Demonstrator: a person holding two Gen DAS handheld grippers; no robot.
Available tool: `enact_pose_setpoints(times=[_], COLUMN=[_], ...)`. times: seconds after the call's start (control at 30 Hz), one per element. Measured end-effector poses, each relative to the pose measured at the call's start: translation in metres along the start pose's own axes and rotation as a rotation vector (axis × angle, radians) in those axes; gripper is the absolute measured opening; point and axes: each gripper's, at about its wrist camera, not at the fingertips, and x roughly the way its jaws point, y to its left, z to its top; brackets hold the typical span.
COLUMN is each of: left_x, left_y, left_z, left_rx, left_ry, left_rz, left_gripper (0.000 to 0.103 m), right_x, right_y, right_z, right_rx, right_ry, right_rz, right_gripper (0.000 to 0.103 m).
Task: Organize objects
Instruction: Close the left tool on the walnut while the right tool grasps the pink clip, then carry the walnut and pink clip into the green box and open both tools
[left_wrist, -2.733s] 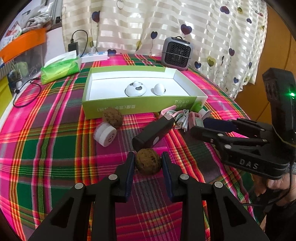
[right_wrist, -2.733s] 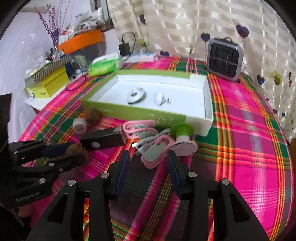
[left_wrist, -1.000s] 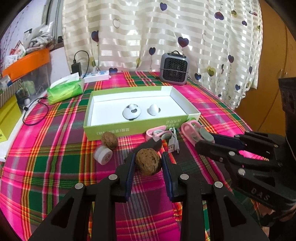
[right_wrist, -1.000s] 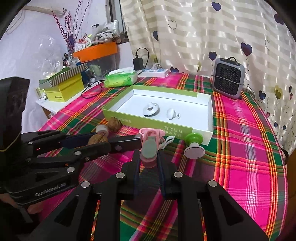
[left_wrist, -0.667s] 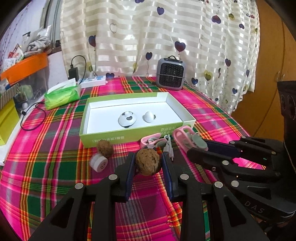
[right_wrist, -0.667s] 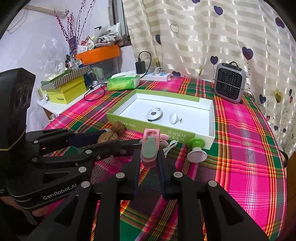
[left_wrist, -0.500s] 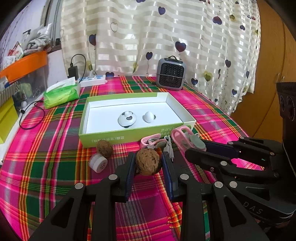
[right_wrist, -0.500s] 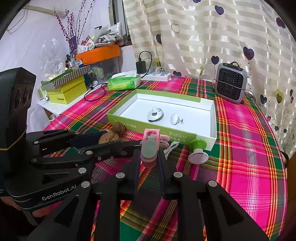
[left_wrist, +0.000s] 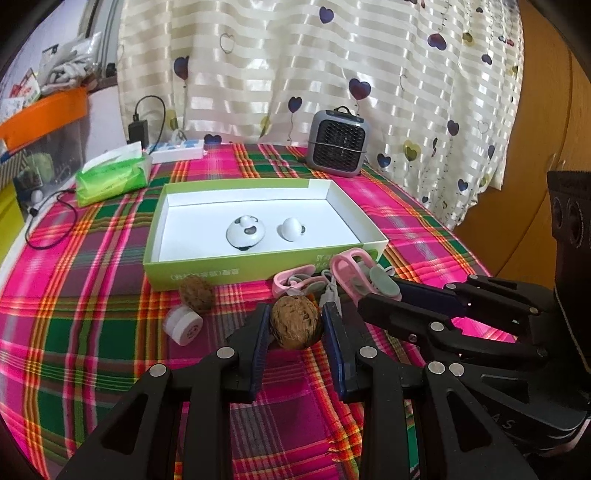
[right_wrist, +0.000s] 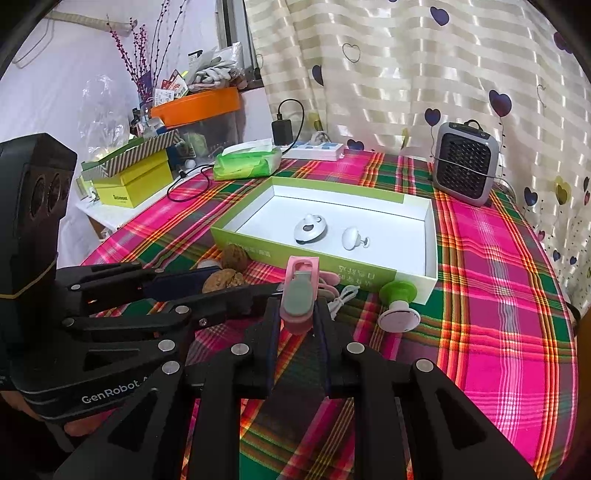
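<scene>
My left gripper is shut on a brown walnut, held above the plaid tablecloth. My right gripper is shut on a pink and grey clip, also lifted; in the left wrist view that clip sticks out of the right gripper's fingers at the right. Ahead lies a green-sided open box with a white inside, holding two small white round gadgets. In front of the box rest a second walnut, a white roller, another pink clip with a cable and a green-and-white suction knob.
A grey mini heater stands at the table's back by the heart-patterned curtain. A green tissue pack, a power strip and a black cable lie back left. Yellow and orange boxes crowd a side shelf.
Both grippers have lifted with their objects since the earliest frames, when the right gripper stood open over the clip. Over the last second nothing has visibly moved.
</scene>
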Motion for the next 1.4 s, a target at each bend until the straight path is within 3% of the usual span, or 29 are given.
enact_pose_setpoints(times=[1.4], left_x=[0.012], left_y=[0.006], left_z=[0.019], left_rx=[0.009], left_ry=[0.009], left_rz=[0.029], left_gripper=[0.027], right_x=[0.012], right_y=[-0.009], right_z=[0.016], right_rx=[-0.002], right_ry=[-0.004], right_rz=[-0.001], right_gripper=[0.019])
